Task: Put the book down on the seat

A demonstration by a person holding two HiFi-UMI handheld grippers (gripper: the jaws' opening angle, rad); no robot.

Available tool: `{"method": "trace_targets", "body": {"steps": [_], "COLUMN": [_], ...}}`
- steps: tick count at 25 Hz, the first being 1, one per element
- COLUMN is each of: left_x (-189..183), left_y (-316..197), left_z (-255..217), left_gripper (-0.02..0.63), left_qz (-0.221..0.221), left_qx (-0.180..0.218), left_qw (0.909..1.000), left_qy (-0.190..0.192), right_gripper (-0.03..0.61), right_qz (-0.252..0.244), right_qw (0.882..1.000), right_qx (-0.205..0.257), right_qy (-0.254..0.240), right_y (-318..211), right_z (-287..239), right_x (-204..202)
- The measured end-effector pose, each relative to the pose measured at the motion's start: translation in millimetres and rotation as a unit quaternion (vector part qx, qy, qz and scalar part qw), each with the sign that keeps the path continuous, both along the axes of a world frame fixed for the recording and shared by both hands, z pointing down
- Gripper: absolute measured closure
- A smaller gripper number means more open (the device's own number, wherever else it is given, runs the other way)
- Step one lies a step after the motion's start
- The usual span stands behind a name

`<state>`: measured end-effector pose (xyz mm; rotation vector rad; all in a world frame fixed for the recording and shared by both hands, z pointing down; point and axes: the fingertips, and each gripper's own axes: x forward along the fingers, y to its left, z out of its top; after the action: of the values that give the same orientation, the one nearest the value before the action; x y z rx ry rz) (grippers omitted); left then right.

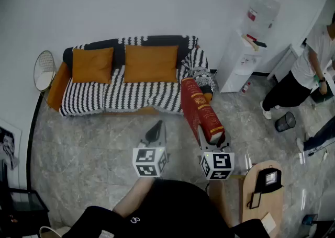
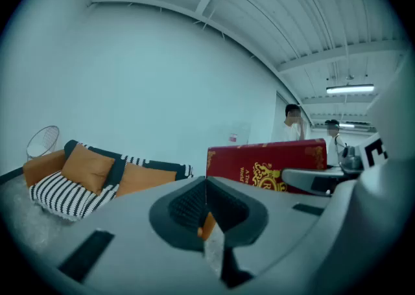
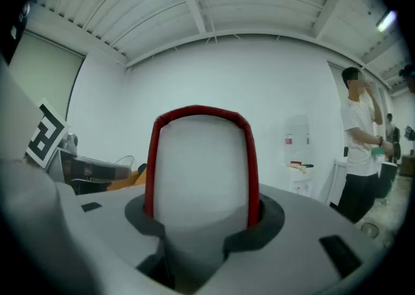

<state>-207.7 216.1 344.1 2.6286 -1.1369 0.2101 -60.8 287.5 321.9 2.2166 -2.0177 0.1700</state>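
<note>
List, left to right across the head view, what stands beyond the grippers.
round wire frame → left orange cushion → right orange cushion → red book → water dispenser → person in white shirt

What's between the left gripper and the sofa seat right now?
Only bare grey floor, seen in the head view; nothing stands between the left gripper and the striped sofa.

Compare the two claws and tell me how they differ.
The right claw grips the red book; the left claw holds nothing. The left claw's jaws are together; the right claw's stand apart around the book. Both point toward the sofa.
</note>
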Motion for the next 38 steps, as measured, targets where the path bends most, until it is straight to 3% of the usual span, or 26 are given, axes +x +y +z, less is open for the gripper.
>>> {"method": "trace_targets", "body": {"steps": [25, 38], "left_x": [0.8, 28.4], "left_y": [6.5, 29.3], "left_z": [5.7, 4.1], "left_gripper": [0.601, 0.601], "left_qz": [-0.006, 0.001], "left_qx": [-0.006, 0.001], "left_qw": [1.0, 1.0], "left_qy": [0.0, -0.002], "right_gripper": [0.354, 0.354], "right_qz": [-0.022, -0.021], "right_qw": [1.0, 1.0], "right_qx": [-0.003, 0.008], "right_qy": [-0.018, -0.021], "right_y": [-4.3, 16.5], "right_z": [5.6, 3.7], "right_x": [1.1, 25.2]}}
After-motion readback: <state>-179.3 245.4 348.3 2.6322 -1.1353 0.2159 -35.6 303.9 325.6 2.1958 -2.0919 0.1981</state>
